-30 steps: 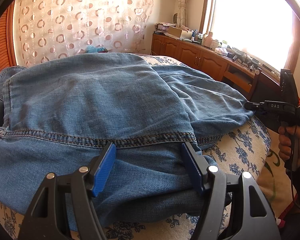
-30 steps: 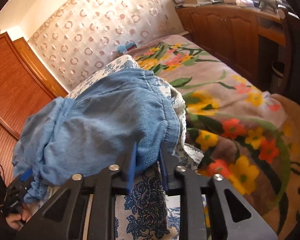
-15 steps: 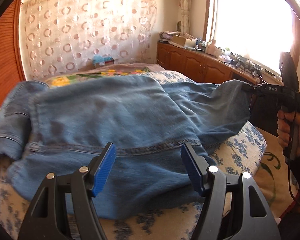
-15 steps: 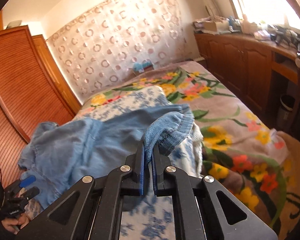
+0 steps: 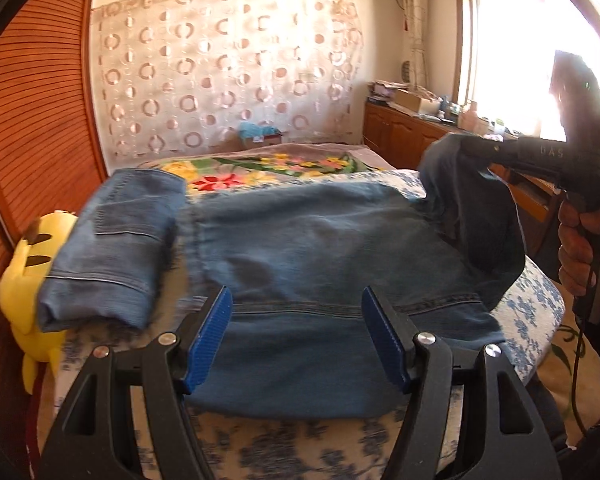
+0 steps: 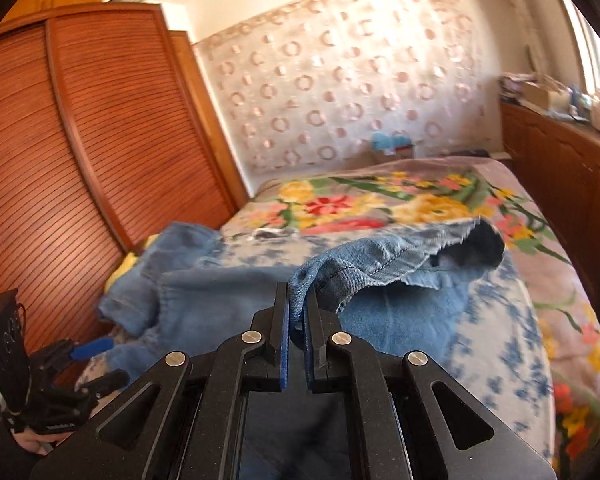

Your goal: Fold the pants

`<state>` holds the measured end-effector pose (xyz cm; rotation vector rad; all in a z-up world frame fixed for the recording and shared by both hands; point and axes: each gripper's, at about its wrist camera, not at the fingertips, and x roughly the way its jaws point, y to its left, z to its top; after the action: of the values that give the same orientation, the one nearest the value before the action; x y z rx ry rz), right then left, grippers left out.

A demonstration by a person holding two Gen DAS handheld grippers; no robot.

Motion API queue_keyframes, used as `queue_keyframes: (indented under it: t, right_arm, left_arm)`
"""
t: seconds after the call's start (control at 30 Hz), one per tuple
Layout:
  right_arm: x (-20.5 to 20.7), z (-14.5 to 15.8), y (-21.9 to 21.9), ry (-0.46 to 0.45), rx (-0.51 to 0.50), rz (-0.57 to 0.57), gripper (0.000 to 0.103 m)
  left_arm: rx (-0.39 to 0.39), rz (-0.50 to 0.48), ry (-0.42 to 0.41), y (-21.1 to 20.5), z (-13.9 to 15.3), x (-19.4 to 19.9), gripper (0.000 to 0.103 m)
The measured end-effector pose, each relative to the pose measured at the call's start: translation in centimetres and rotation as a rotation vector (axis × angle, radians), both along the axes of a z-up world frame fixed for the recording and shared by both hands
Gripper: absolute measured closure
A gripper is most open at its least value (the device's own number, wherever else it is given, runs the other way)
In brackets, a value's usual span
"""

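Note:
Blue denim pants [image 5: 320,260] lie spread over the blue-flowered bed cover [image 5: 536,300]. My left gripper [image 5: 296,320] hovers open over their near hem, and nothing is pinched between its blue pads [image 5: 210,340]. My right gripper [image 6: 296,292] is shut on a hem edge of the pants [image 6: 228,300] and holds that end lifted, so the cloth drapes down from it. In the left wrist view the right gripper [image 5: 487,149] is at the far right with a hand under it. The right wrist view has the left gripper [image 6: 104,362] at its lower left.
A second pair of jeans [image 5: 112,248] lies folded at the left, next to a yellow plush toy [image 5: 24,272]. A bright flowered blanket [image 6: 380,204] covers the far bed. A slatted wooden wardrobe [image 6: 100,140] stands left and low wooden cabinets [image 6: 560,168] run along the right.
My right gripper closed on the pants' hem and raised it off the bed. My left gripper drew back and up, bringing the folded jeans and the plush toy into view.

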<state>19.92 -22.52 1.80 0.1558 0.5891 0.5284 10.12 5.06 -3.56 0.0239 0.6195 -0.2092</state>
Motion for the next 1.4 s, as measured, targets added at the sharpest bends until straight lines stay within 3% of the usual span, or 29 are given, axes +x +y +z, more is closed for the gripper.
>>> queue_keyframes:
  t: [0.23, 0.37, 0.4, 0.43, 0.47, 0.53, 0.77, 1.0, 1.27, 1.4]
  right_arm:
    - [-1.1, 1.6, 8.1, -0.050, -0.005, 0.186, 0.100]
    - [-1.6, 0.0, 10.8, -0.016, -0.068, 0.249, 0.098]
    - [-1.7, -0.8, 11.2, 0.002, -0.090, 0.263, 0.096]
    - [-1.9, -1.3, 11.3, 0.012, -0.107, 0.269, 0.085]
    - [-2.0, -1.7, 11.2, 0.017, -0.124, 0.270, 0.073]
    - [-2.2, -2.2, 11.0, 0.021, -0.140, 0.266, 0.065]
    - [-2.6, -2.9, 6.1, 0.014, -0.166, 0.183, 0.061]
    - [0.4, -4.7, 3.1, 0.050, -0.242, 0.107, 0.061]
    - [5.9, -6.3, 3.4, 0.092, -0.295, 0.121, 0.060]
    - [8.1, -8.0, 5.2, 0.100, -0.402, 0.139, 0.060]
  left_arm:
    - [-0.021, 0.066, -0.006, 3.6, -0.1, -0.7, 0.036]
    - [-0.034, 0.089, 0.006, 4.8, -0.7, -0.6, 0.036]
    - [-0.034, 0.092, 0.008, 4.9, -0.9, -0.6, 0.036]
    - [-0.035, 0.093, 0.010, 5.0, -1.0, -0.6, 0.036]
    - [-0.038, 0.093, 0.012, 4.9, -1.1, -0.5, 0.036]
    - [-0.043, 0.089, 0.015, 4.7, -1.2, -0.2, 0.036]
    - [-0.051, 0.020, 0.020, 1.8, -1.5, 1.0, 0.036]
    - [-0.044, -0.076, 0.060, -2.1, -2.8, 2.9, 0.036]
    - [0.032, -0.121, 0.107, -4.8, -4.2, 5.3, 0.057]
    - [0.024, -0.129, 0.127, -4.8, -4.8, 5.9, 0.068]
